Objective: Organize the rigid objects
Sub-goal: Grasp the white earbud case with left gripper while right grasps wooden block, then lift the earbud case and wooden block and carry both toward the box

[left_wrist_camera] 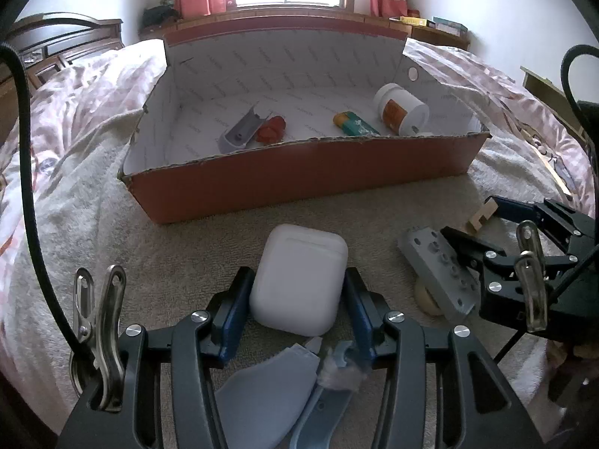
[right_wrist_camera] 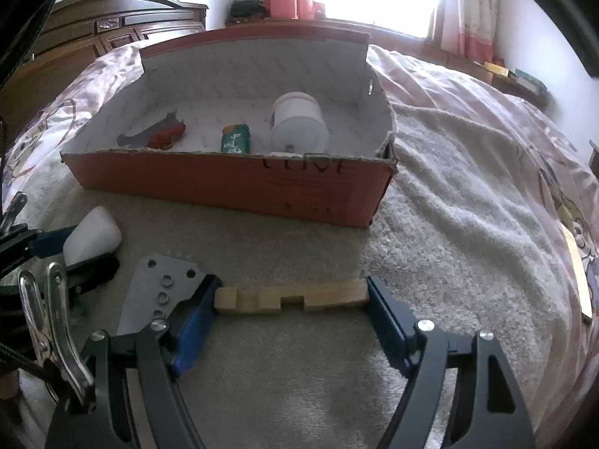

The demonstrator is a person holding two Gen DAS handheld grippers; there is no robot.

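A white earbud case [left_wrist_camera: 298, 280] lies on the beige towel between the blue pads of my left gripper [left_wrist_camera: 297, 299], which is shut on it. My right gripper [right_wrist_camera: 292, 301] is shut on a notched wooden block [right_wrist_camera: 292, 299], one pad at each end. The right gripper also shows in the left wrist view [left_wrist_camera: 483, 220]. A grey plate with holes [right_wrist_camera: 161, 292] lies just left of the block. The open red cardboard box [left_wrist_camera: 299, 183] stands beyond and holds a white jar [left_wrist_camera: 402, 108], a green pack [left_wrist_camera: 353, 123], a red object [left_wrist_camera: 271, 129] and a grey part [left_wrist_camera: 243, 131].
Grey and blue plastic pieces [left_wrist_camera: 277, 381] lie under my left gripper. A cream wheel [left_wrist_camera: 426, 297] sits under the grey plate. The towel covers a bed with a pink quilt [right_wrist_camera: 468, 86]. A wooden headboard [right_wrist_camera: 112, 30] stands at the far left.
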